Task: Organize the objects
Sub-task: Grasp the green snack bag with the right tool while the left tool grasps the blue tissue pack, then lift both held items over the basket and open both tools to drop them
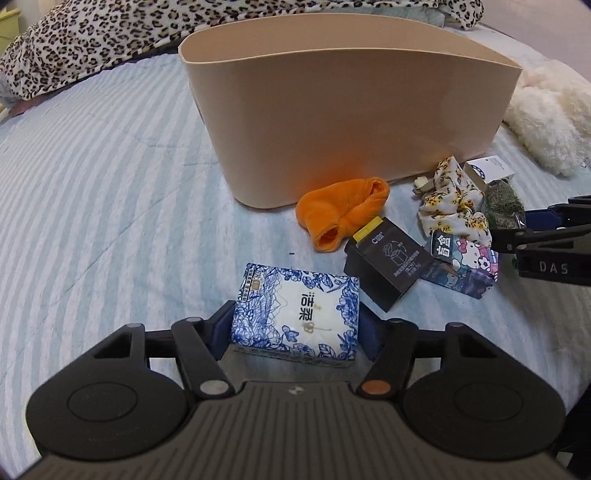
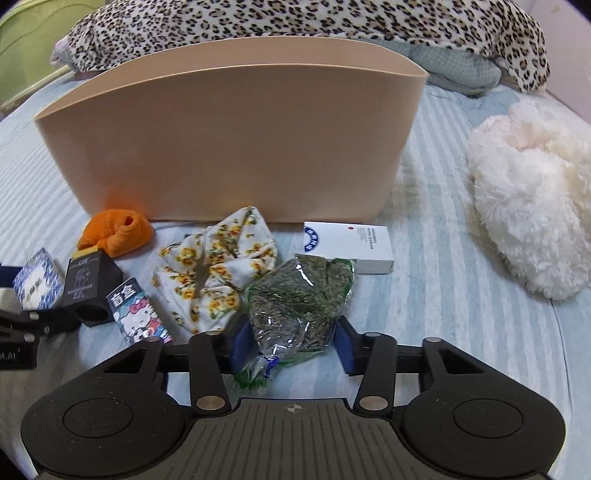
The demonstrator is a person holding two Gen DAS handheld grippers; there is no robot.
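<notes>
A tall beige bin [image 1: 347,122] stands on the striped bed; it also shows in the right wrist view [image 2: 229,147]. My left gripper [image 1: 295,332] has its blue pads against both sides of a blue-and-white tissue pack [image 1: 297,314]. My right gripper [image 2: 291,343] straddles a clear bag of green dried herbs [image 2: 295,299]; its left pad touches the bag, the right pad stands a little off. Between them lie an orange cloth [image 1: 340,214], a black box [image 1: 388,262], a Hello Kitty box [image 1: 469,266], a floral cloth [image 2: 218,269] and a white box [image 2: 351,243].
A white fluffy plush [image 2: 528,206] lies on the right of the bed. A leopard-print blanket [image 2: 295,22] is heaped behind the bin. The striped bedspread [image 1: 110,184] stretches to the left of the bin.
</notes>
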